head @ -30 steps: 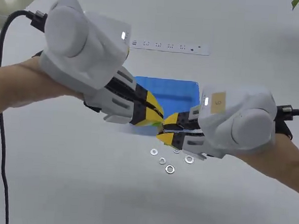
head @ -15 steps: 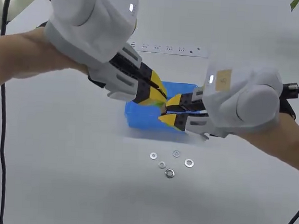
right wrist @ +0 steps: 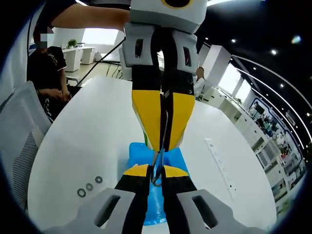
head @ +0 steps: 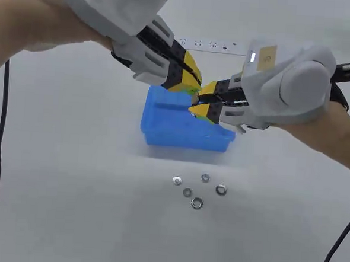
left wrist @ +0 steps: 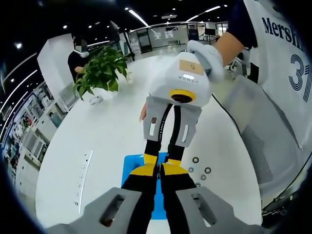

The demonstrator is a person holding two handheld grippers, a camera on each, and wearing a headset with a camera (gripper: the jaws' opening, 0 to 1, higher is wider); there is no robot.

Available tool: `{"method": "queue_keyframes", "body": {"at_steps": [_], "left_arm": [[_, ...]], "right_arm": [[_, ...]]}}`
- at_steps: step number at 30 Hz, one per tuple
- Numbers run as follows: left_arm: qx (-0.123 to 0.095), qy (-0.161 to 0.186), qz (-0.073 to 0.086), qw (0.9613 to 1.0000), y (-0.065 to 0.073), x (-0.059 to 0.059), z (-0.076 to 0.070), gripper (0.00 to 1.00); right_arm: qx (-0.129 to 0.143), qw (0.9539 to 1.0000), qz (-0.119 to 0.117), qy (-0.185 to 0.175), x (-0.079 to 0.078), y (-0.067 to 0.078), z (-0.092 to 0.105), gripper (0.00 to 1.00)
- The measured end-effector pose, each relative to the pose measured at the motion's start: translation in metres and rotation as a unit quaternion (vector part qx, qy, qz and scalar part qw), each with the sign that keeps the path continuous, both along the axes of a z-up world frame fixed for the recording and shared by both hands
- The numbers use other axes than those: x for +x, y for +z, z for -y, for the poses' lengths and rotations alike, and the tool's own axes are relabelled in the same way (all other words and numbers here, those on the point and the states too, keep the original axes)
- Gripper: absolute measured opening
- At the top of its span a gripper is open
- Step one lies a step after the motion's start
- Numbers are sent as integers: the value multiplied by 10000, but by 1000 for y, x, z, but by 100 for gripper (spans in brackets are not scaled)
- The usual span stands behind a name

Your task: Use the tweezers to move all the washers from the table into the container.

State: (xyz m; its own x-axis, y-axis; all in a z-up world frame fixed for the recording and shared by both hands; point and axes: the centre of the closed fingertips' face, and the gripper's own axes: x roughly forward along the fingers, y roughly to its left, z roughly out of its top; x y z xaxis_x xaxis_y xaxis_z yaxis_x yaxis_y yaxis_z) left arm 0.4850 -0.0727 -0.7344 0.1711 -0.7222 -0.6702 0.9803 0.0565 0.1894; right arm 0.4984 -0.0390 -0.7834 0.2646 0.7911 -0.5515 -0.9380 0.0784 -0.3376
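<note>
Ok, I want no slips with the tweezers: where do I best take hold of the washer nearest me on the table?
Probably by its rim, from straight above. The washer lies flat on the table, so no edge stands up to pinch from the side. Put one tweezers tip through the hole and one outside, on the free near side.

Washers (head: 187,192) on table (head: 71,178) before container (head: 175,128), power strip (head: 222,46) behind, tweezers (right wrist: 165,124) between left gripper (head: 194,86) and right gripper (head: 197,106) above
</note>
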Motion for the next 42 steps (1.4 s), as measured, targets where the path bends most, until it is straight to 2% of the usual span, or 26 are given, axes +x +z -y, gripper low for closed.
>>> {"method": "queue_keyframes", "body": {"at_steps": [6,11,17,22,28,32,35,36,38,42], "left_arm": [[68,33,-220,9997,-27,20,-4,6],[93,49,-363,9993,-50,36,-5,6],[130,25,-470,9988,-60,39,-3,6],[190,-10,-506,9985,-65,37,-2,6],[185,-25,-477,9987,-61,34,0,7],[172,-20,-429,9989,-54,31,0,6],[159,-44,-318,9994,-43,26,1,6],[142,-69,-139,9998,-38,27,1,6],[97,-57,-159,9998,-30,24,1,6],[106,-72,7,9999,-14,18,0,6]], "right_arm": [[-64,9997,-244,-58,16,-30,-2,10],[-94,9991,-409,-108,25,-46,-1,10],[-127,9983,-543,-146,32,-62,1,10],[-152,9980,-587,-184,27,-65,3,10],[-114,9980,-576,-221,25,-61,2,11],[-138,9986,-474,-208,21,-53,2,11],[-111,9988,-432,-223,21,-50,3,12],[-111,9989,-405,-225,20,-47,3,12],[-86,9992,-325,-222,18,-41,4,12],[56,9993,-221,-312,16,-22,7,12]]}}
